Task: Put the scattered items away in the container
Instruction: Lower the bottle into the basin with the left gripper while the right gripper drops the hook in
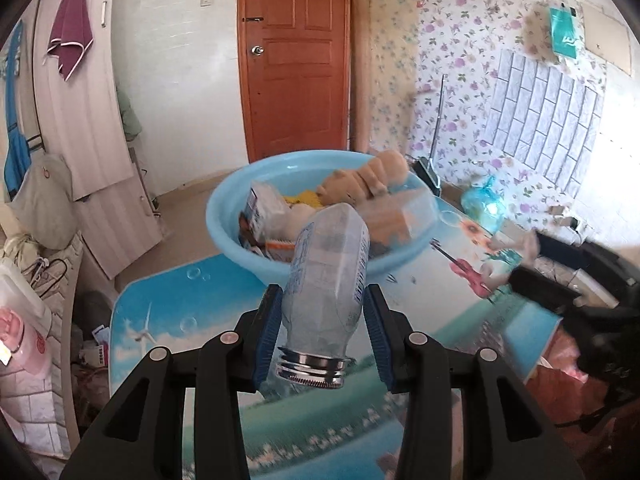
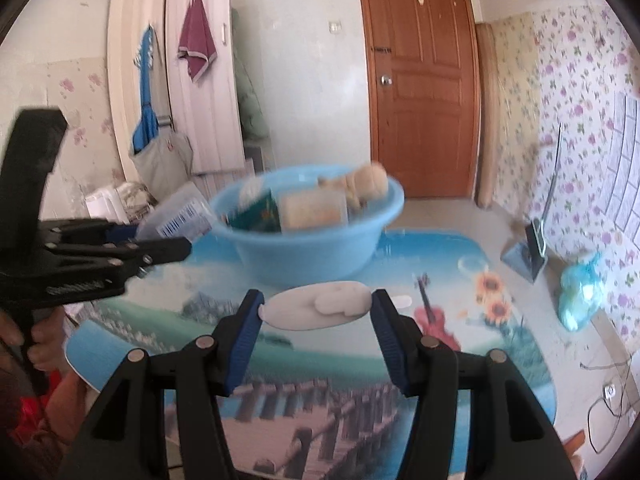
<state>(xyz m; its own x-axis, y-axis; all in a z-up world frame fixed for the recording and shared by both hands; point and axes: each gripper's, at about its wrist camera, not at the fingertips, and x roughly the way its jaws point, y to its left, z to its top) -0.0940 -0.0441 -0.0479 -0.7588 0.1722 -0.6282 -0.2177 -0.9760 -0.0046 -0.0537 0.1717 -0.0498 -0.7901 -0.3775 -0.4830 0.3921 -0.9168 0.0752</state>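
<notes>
My left gripper (image 1: 323,305) is shut on a clear plastic bottle (image 1: 328,280) with a silver threaded neck, held above the table just short of the light blue basin (image 1: 224,236). The basin holds a plush toy (image 1: 368,180), a small carton (image 1: 260,204) and other items. In the right wrist view my right gripper (image 2: 318,308) is shut on a white oval plastic piece (image 2: 316,308), in front of the basin (image 2: 312,252). The left gripper (image 2: 120,248) with the bottle (image 2: 180,220) shows at the left there.
The table (image 2: 360,380) has a printed landscape cover. A teal plastic bag (image 2: 580,296) and a dark stand (image 2: 528,256) sit at its right side. A wooden door (image 1: 296,60) is behind, and clutter lies on the floor to the left (image 1: 36,280).
</notes>
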